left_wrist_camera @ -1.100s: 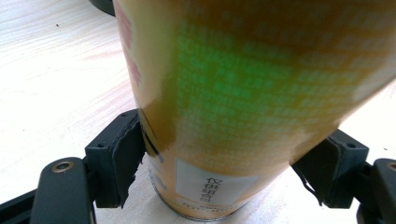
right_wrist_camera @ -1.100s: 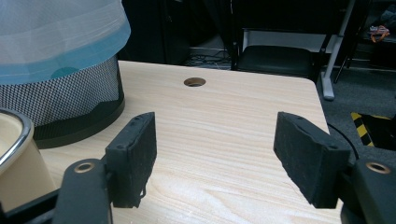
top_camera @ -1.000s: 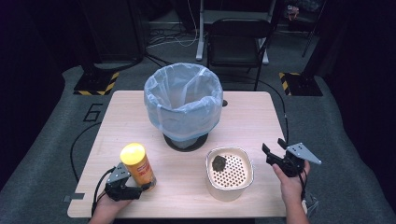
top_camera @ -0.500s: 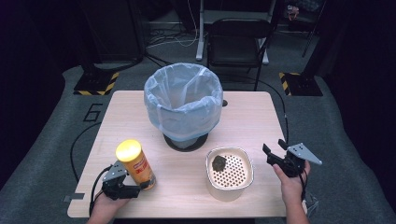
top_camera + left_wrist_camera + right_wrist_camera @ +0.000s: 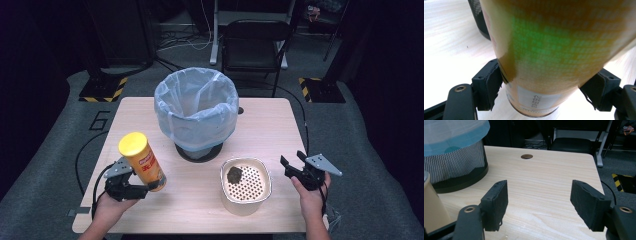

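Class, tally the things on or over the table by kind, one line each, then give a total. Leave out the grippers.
Bins with a blue liner: 1
Yellow-lidded canisters: 1
Perforated white bowls: 1
Dark lumps in the bowl: 1
Total: 4

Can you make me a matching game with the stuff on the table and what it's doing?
Things:
1. yellow-lidded can
2. bin with the blue bag
3. dark lump
4. right tool

States:
A. open, holding nothing
B. lying in the perforated cream bowl
C. tilted, gripped by the left tool
D. standing in the middle of the table

Pairs: 1-C, 2-D, 3-B, 4-A
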Demonstrator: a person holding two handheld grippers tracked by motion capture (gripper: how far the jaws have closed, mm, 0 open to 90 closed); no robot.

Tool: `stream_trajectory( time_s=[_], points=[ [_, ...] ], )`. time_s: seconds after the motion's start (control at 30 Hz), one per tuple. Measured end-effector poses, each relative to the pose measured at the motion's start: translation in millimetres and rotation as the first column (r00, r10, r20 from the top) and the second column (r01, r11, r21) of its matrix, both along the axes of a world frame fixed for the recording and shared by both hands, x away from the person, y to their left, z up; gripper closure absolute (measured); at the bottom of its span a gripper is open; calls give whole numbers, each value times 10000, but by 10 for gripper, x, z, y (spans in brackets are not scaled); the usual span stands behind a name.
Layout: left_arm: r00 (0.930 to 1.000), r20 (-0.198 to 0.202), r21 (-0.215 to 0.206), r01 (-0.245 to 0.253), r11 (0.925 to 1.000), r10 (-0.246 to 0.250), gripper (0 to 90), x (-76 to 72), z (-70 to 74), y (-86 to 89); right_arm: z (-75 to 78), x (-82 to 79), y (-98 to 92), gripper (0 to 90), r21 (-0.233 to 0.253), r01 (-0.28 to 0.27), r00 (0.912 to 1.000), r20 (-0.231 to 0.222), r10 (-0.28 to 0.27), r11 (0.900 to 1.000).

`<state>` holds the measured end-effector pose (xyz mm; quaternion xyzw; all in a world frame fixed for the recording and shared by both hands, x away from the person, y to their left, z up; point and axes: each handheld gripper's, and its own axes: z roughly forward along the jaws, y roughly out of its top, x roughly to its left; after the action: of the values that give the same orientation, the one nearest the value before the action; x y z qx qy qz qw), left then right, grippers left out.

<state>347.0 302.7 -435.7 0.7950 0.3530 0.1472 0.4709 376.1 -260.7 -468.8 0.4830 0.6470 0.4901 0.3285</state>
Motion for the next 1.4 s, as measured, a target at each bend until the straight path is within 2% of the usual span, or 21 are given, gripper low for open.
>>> stream_trajectory(
  time_s=[0.27, 0.57, 0.6, 0.8, 1.2, 1.4],
  points=[
    [9998, -94, -241, -193, 9995, 190, 236, 122, 217, 20, -40, 15, 15, 300, -271, -66, 9999, -154, 62, 9996],
    [9997, -249, -97, 62, 9999, -65, 237, 181, 470, 20, -56, 25, 27, 300, -334, -140, 9996, -240, 132, 9993],
    [9999, -117, -32, 39, 10000, -40, 237, 184, 492, 16, -60, 28, 33, 300, -299, -143, 9996, -265, 135, 9995],
    [9998, -149, -120, 116, 9999, -118, 237, 214, 644, -15, -64, 29, 28, 300, -364, -196, 9994, -289, 186, 9991],
    [9996, -185, 30, 207, 9998, -206, 238, 261, 971, -81, -81, 31, 18, 300, -298, -129, 9992, -382, 117, 9995],
    [9995, -135, 145, 274, 9995, -272, 238, 274, 1194, -111, -90, 33, 8, 300, -305, -75, 9989, -457, 61, 9995]
  ],
)
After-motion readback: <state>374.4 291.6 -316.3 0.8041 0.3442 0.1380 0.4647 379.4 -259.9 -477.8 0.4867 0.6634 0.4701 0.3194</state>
